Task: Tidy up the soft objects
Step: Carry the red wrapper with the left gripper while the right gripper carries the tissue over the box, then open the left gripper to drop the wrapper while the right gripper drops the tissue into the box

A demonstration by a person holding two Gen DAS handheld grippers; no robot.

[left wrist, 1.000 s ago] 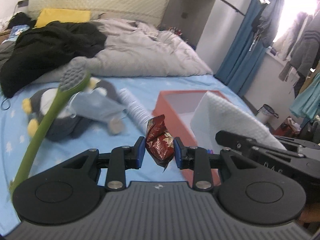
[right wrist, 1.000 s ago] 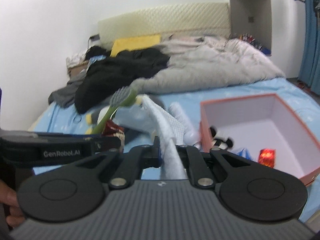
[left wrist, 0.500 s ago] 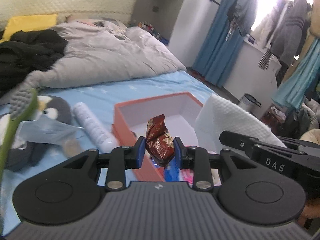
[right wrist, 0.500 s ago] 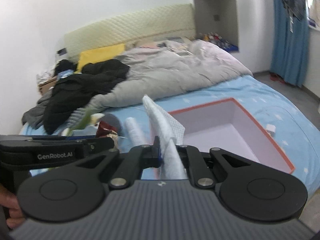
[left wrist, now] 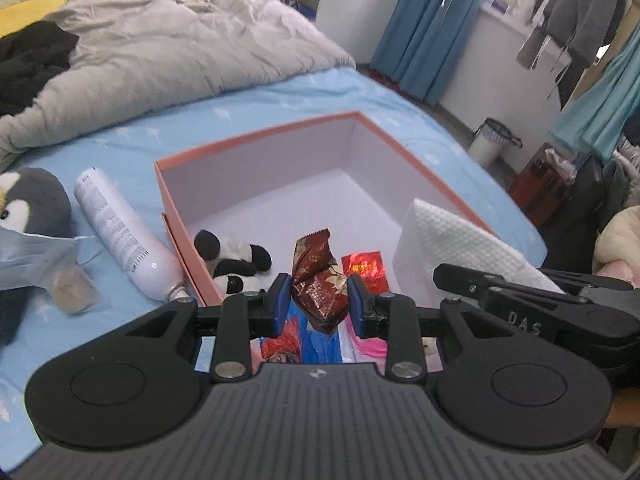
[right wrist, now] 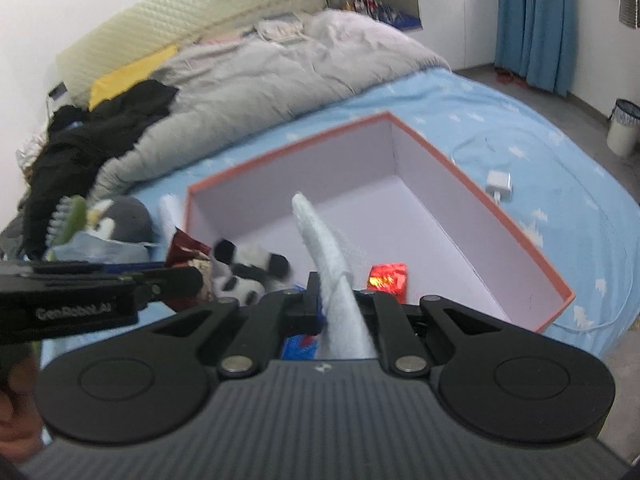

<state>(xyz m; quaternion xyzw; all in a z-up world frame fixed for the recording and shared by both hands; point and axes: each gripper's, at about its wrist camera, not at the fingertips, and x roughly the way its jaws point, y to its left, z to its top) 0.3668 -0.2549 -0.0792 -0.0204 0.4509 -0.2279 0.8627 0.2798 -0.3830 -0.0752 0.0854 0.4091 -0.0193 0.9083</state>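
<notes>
A grey plush penguin (left wrist: 34,204) lies on the light-blue bedsheet (left wrist: 280,96) beside a white plastic bottle (left wrist: 124,236), which touches the coral cardboard box (left wrist: 256,136). Inside the box sit a small black-and-white plush panda (left wrist: 234,262) and a shiny red packet (left wrist: 364,268). Above it, the left gripper (left wrist: 319,303) pinches a crinkled dark-red snack wrapper (left wrist: 318,284). The right gripper (right wrist: 340,307) clamps a white textured cloth (right wrist: 334,280) (upright, edge-on).
</notes>
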